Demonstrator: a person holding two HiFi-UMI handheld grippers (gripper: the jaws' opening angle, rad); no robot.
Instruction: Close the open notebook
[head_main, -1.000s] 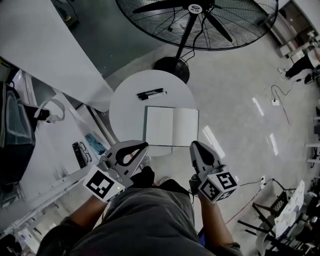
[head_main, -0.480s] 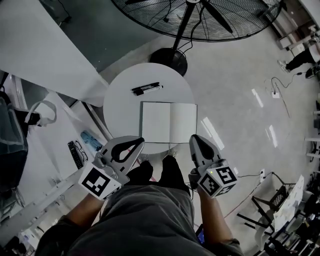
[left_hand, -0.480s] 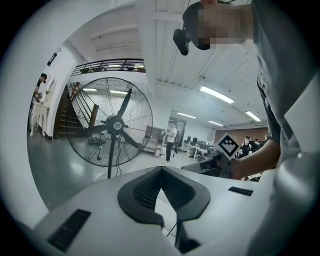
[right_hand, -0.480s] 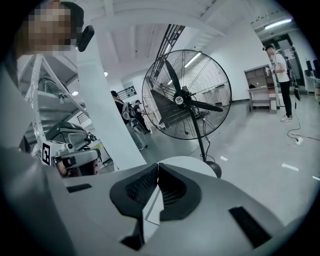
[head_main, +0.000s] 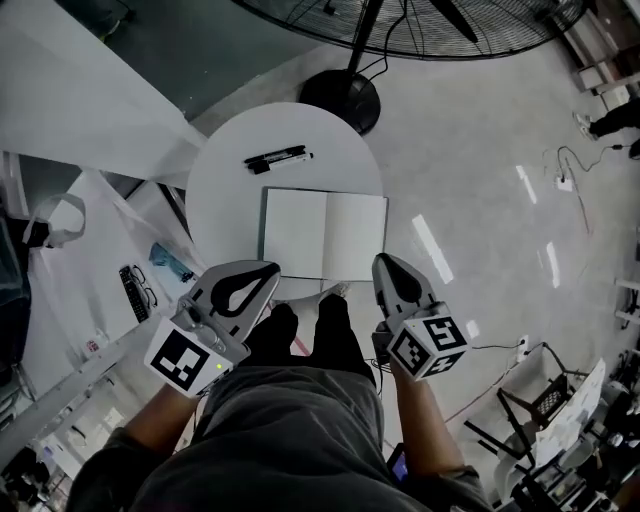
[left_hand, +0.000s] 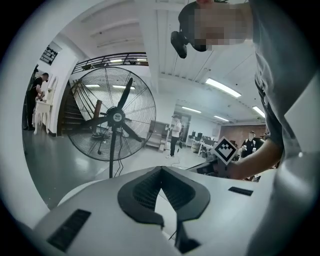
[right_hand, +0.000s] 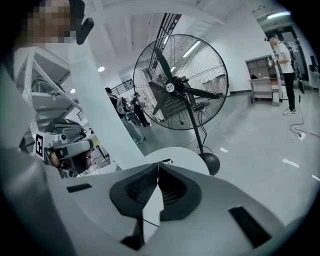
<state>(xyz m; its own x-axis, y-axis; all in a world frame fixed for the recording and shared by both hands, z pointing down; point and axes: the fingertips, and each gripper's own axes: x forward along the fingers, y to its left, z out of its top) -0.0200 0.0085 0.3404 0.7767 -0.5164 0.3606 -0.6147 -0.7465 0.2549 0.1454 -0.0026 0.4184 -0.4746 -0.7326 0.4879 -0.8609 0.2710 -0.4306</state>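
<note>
The open notebook (head_main: 325, 235) lies flat with blank white pages up, on the near right part of a small round white table (head_main: 225, 190). Two black pens (head_main: 277, 157) lie beyond it. My left gripper (head_main: 272, 267) hangs just short of the table's near edge, near the notebook's near left corner, jaws shut and empty. My right gripper (head_main: 381, 260) is by the notebook's near right corner, also shut and empty. In the left gripper view the left gripper (left_hand: 161, 168) has its tips together; in the right gripper view the right gripper (right_hand: 158, 163) points over the table (right_hand: 175, 152).
A big floor fan (head_main: 450, 25) stands behind the table on a round black base (head_main: 340, 100). A white desk (head_main: 70, 300) at the left carries glasses (head_main: 133, 292) and headphones (head_main: 55, 220). Cables (head_main: 565, 185) cross the floor at right. My legs (head_main: 310, 335) are below the table edge.
Both grippers have sunk and drawn nearer the table's near edge, still shut. The table and notebook sit a little lower and to the left in the head view.
</note>
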